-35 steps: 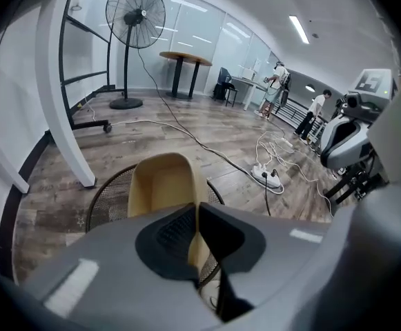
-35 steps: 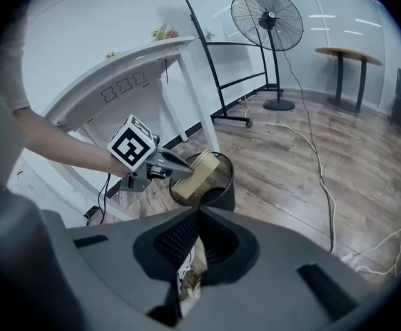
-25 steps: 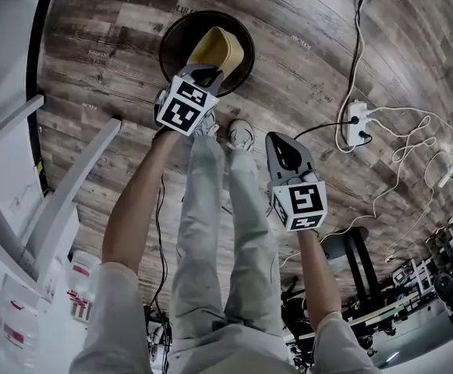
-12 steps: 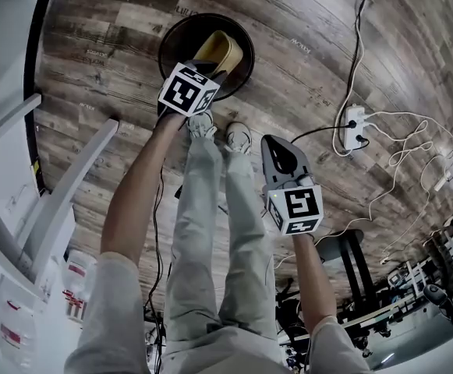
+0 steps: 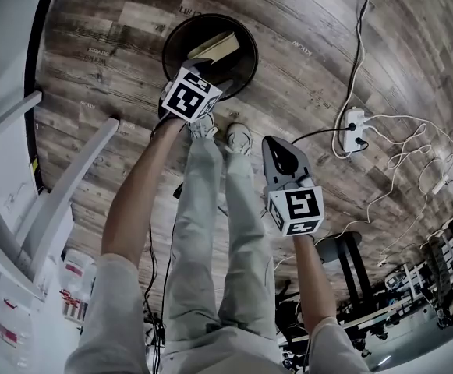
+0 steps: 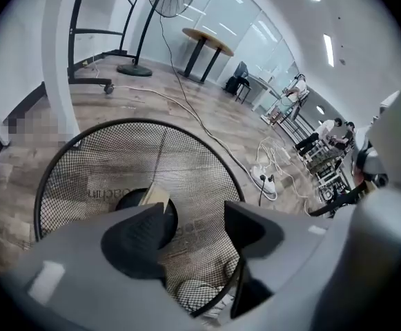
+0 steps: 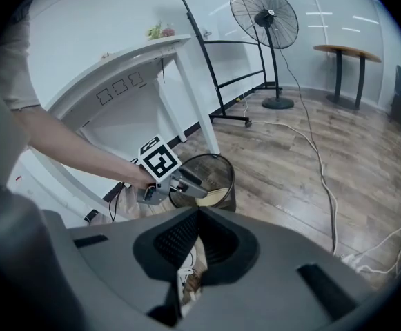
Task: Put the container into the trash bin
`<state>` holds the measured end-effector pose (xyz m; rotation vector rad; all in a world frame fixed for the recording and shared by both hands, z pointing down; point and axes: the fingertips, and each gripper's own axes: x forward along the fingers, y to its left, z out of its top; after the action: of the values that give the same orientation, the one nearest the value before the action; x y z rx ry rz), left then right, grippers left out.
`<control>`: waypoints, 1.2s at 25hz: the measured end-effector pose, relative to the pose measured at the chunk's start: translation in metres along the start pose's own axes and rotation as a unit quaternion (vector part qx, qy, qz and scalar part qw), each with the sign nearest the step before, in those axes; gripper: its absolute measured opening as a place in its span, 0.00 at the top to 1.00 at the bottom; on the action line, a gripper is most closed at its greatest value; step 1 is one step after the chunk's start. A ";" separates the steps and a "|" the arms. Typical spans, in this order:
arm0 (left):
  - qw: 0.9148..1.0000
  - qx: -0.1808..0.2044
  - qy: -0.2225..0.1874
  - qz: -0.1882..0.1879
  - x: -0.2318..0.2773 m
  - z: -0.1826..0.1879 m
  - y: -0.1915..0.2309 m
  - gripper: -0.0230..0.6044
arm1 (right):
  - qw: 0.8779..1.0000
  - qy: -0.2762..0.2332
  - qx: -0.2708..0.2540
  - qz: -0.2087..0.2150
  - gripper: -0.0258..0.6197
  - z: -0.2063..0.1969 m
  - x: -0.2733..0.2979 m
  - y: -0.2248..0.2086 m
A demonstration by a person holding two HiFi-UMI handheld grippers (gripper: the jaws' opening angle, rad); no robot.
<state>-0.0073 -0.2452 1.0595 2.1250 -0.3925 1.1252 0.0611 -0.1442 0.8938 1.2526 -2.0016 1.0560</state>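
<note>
The black mesh trash bin [image 5: 242, 41] stands on the wood floor ahead of the person's feet. A tan container [image 5: 214, 45] lies inside it, loose; in the left gripper view the container [image 6: 153, 198] shows deep in the bin [image 6: 76, 178], beside the left jaw's tip. My left gripper [image 5: 201, 68] hangs over the bin's near rim, its jaws opening with nothing between the pads [image 6: 194, 216]. My right gripper [image 5: 276, 143] stays apart to the right above the floor, jaws together and empty [image 7: 199, 214]; its view shows the left gripper [image 7: 186, 183] over the bin [image 7: 221, 165].
A white table's legs [image 5: 62, 178] rise at the left. The person's shoes [image 5: 240, 135] stand just behind the bin. A power strip [image 5: 356, 123] with loose cables lies on the floor to the right. A standing fan [image 7: 266, 19] is farther back.
The left jaws have opened and let go of the container, which has dropped lower and flatter into the bin. The right gripper has kept still.
</note>
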 end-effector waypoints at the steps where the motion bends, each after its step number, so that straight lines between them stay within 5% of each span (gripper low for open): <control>1: 1.000 0.001 -0.005 0.002 -0.002 0.001 0.000 0.55 | 1.000 0.000 -0.001 0.000 0.94 0.000 0.000 0.001; 10: 0.999 0.010 -0.038 0.019 -0.038 0.015 -0.007 0.56 | 1.000 -0.009 -0.007 -0.004 0.94 0.014 -0.008 0.006; 22: 0.990 0.034 -0.122 0.062 -0.124 0.033 -0.046 0.91 | 0.999 -0.023 -0.025 -0.006 0.94 0.045 -0.023 0.015; 30: 0.984 0.005 -0.161 0.074 -0.177 0.037 -0.078 0.94 | 0.999 -0.028 -0.036 -0.005 0.94 0.064 -0.033 0.022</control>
<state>-0.0449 -0.2243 0.8678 2.3218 -0.7054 0.8611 0.0518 -0.1765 0.8266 1.2666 -2.0549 0.9441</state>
